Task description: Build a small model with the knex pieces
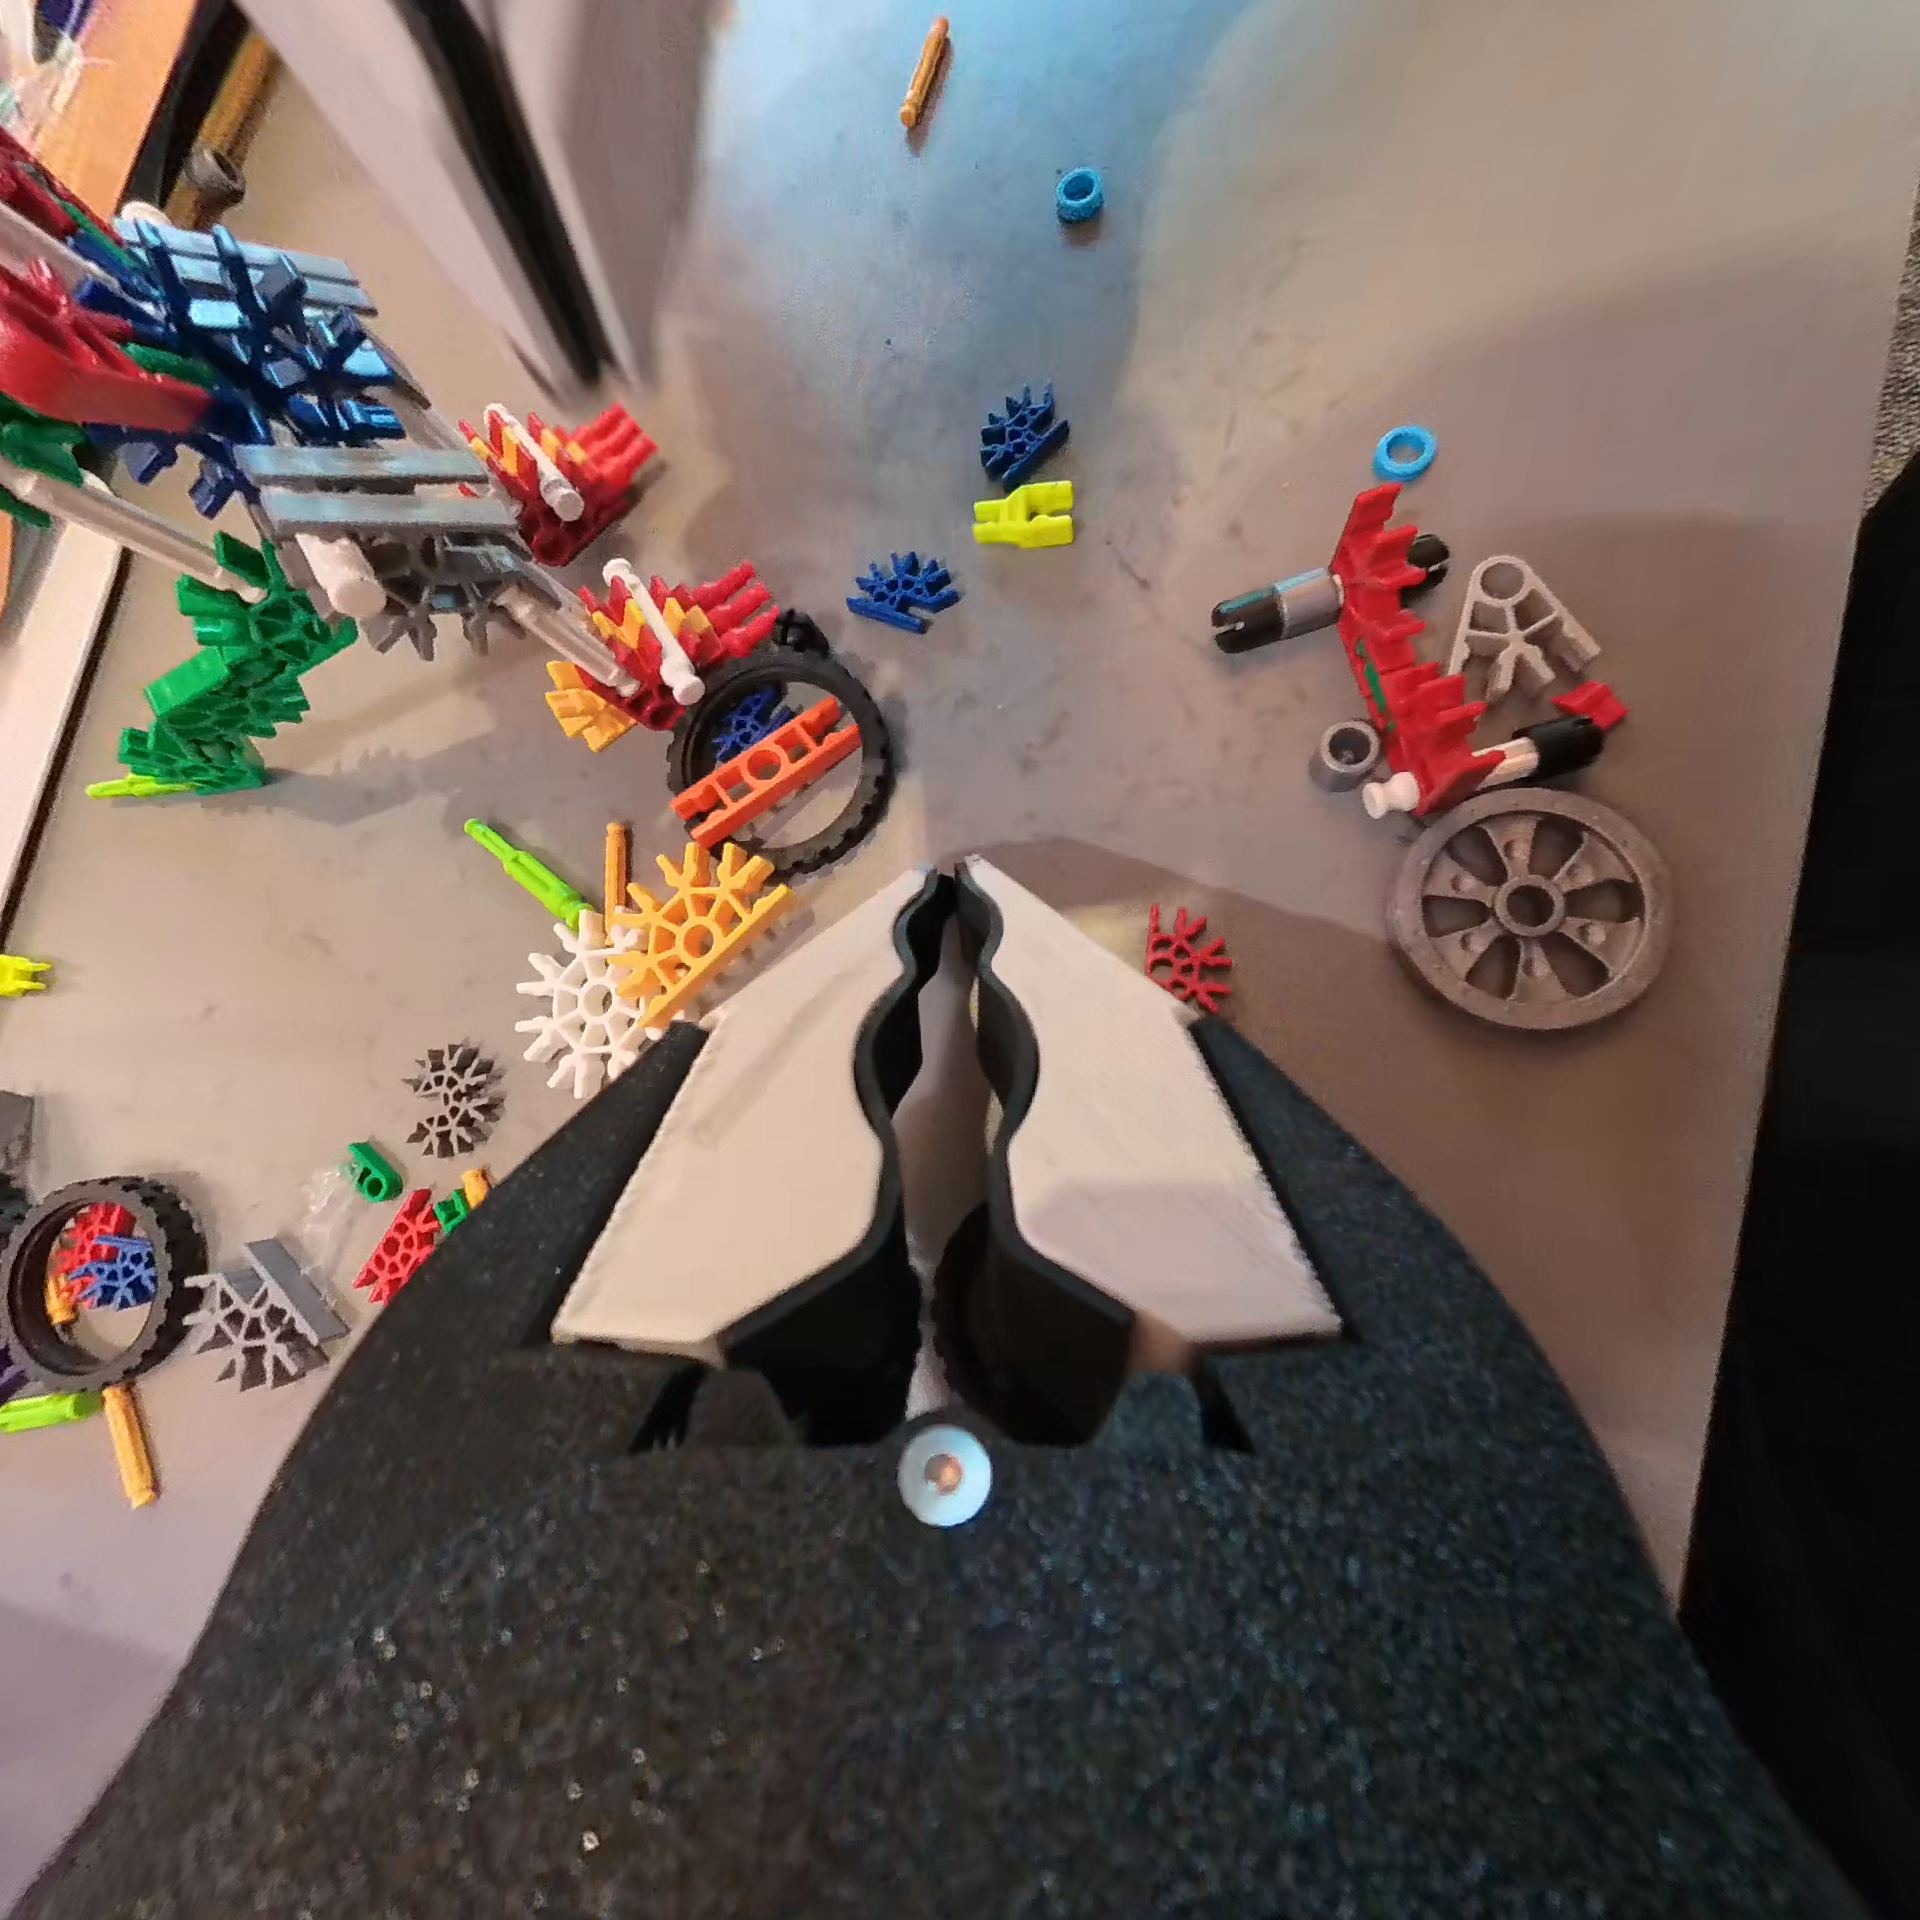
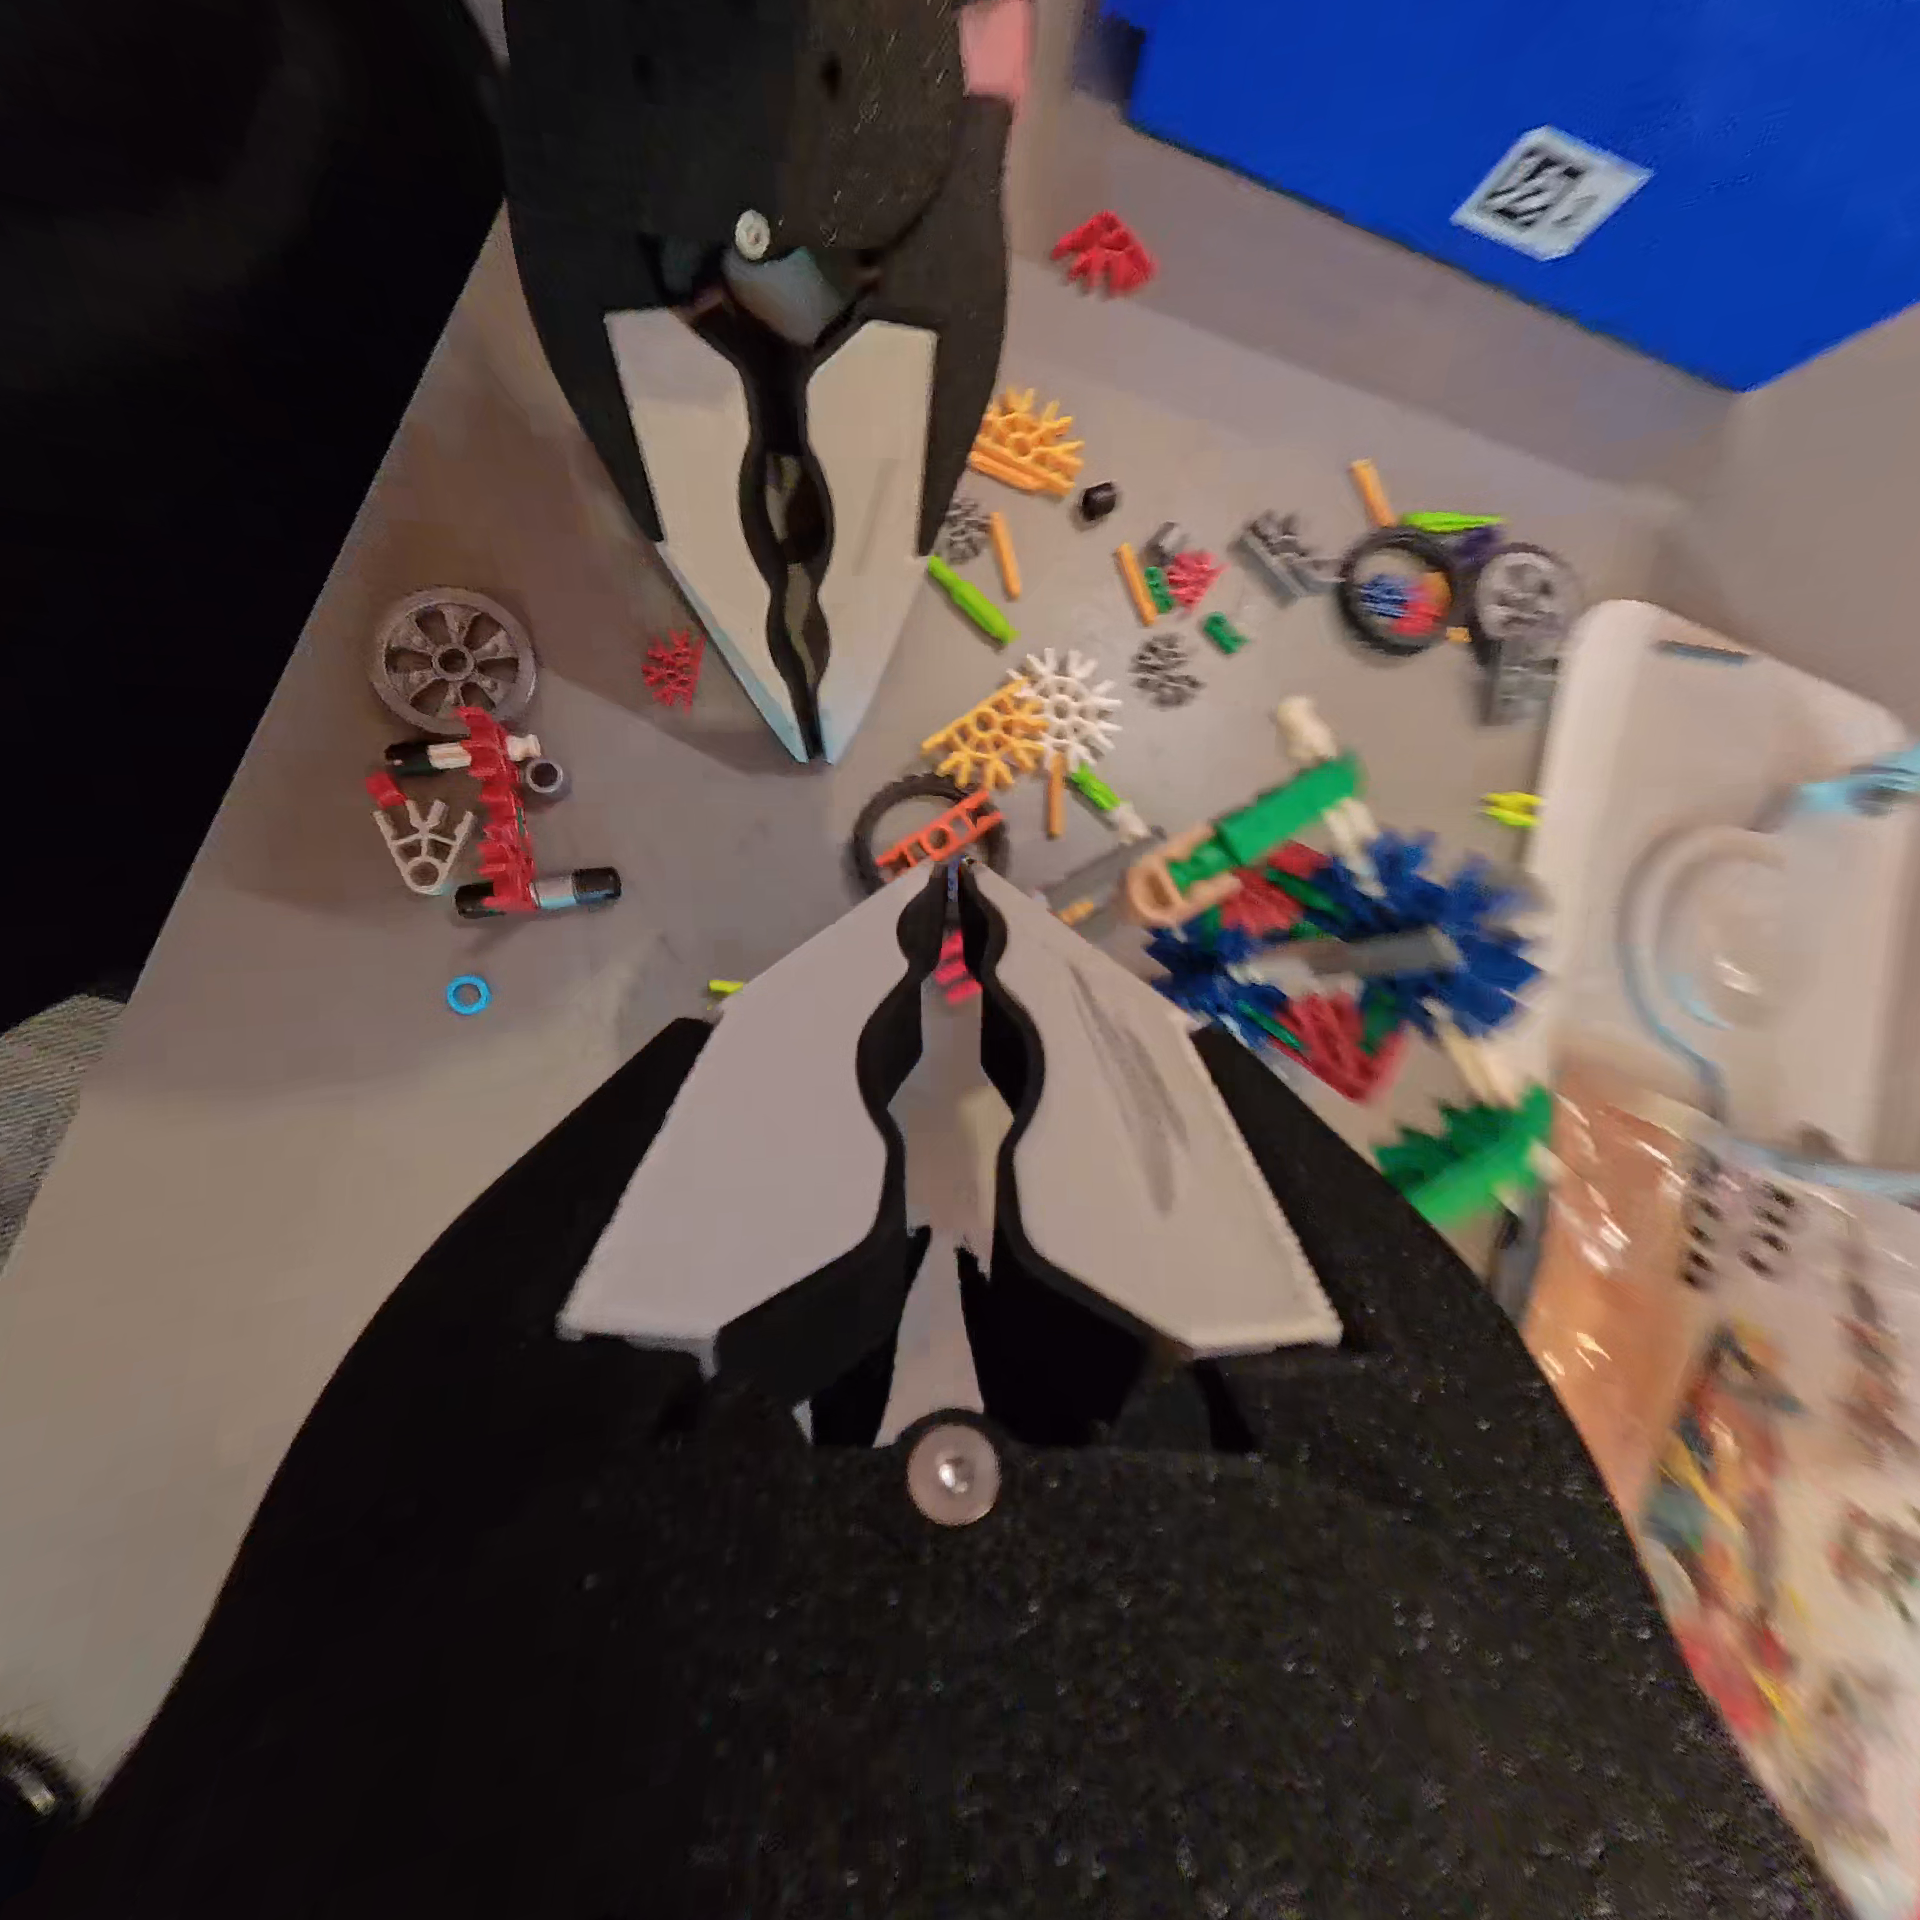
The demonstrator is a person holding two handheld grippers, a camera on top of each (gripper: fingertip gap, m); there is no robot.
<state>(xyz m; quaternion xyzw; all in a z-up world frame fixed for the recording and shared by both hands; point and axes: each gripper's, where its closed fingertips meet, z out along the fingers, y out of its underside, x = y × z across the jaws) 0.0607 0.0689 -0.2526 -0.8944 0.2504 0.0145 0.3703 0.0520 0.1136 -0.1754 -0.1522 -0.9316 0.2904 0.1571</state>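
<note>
Tongs on both sides are pinched together and hold nothing: left gripper hangs over the grey table, an orange ladder piece at ten o'clock, pointing from eight to two, while right gripper nearly touches it.

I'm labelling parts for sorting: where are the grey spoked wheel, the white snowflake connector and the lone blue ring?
grey spoked wheel [image 1: 1527,906], left wrist view, on its hub.
white snowflake connector [image 1: 582,1003], left wrist view, at its centre.
blue ring [image 2: 468,994], right wrist view, on its band.
</note>
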